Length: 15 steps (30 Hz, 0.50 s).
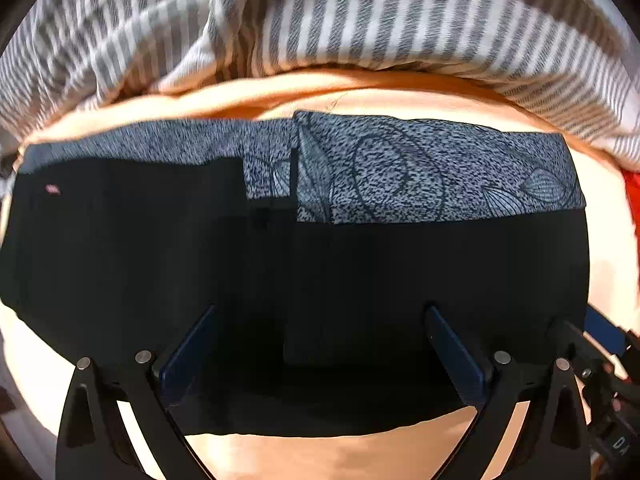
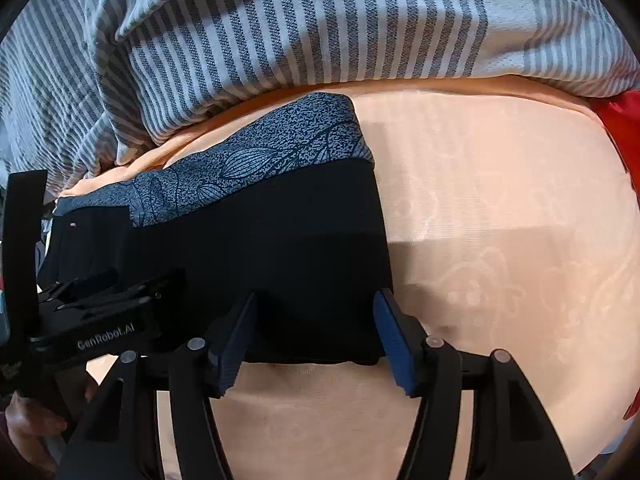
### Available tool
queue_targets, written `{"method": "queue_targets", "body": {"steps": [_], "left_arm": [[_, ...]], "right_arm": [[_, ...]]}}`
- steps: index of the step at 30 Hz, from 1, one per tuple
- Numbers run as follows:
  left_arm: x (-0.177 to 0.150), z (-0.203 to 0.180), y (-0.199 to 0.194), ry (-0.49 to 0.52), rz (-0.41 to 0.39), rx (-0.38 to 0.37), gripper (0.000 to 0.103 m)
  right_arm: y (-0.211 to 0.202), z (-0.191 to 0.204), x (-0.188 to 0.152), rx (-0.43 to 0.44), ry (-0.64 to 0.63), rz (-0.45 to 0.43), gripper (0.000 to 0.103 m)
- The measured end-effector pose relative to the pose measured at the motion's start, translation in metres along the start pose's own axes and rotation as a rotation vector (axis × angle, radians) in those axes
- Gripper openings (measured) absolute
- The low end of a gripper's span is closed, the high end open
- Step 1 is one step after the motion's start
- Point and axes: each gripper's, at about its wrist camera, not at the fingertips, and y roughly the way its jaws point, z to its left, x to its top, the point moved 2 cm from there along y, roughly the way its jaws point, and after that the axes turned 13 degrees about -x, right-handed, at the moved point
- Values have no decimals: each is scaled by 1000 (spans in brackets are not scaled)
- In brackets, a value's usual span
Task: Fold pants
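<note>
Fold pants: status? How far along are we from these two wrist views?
Done: the black pants lie as a compact folded rectangle on the peach sheet, patterned waistband along the far edge. In hand: nothing; the left gripper stands wide open over the near edge, and the right gripper straddles the corner with pads off the cloth. Left: perhaps one more fold, otherwise just withdrawing.

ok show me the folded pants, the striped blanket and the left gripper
folded pants (image 2: 260, 240), right wrist view, black middle.
striped blanket (image 2: 320, 28), right wrist view, striped top.
left gripper (image 1: 320, 356), left wrist view, midway between fingertips.
</note>
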Motion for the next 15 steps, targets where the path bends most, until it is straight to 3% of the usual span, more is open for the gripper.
{"method": "queue_targets", "body": {"steps": [8, 15], "left_arm": [[-5, 46, 21, -192, 20, -224, 103], [-1, 45, 23, -184, 47, -220, 103]], "right_arm": [[1, 4, 2, 6, -19, 2, 72], [1, -4, 2, 36, -19, 23, 72]]}}
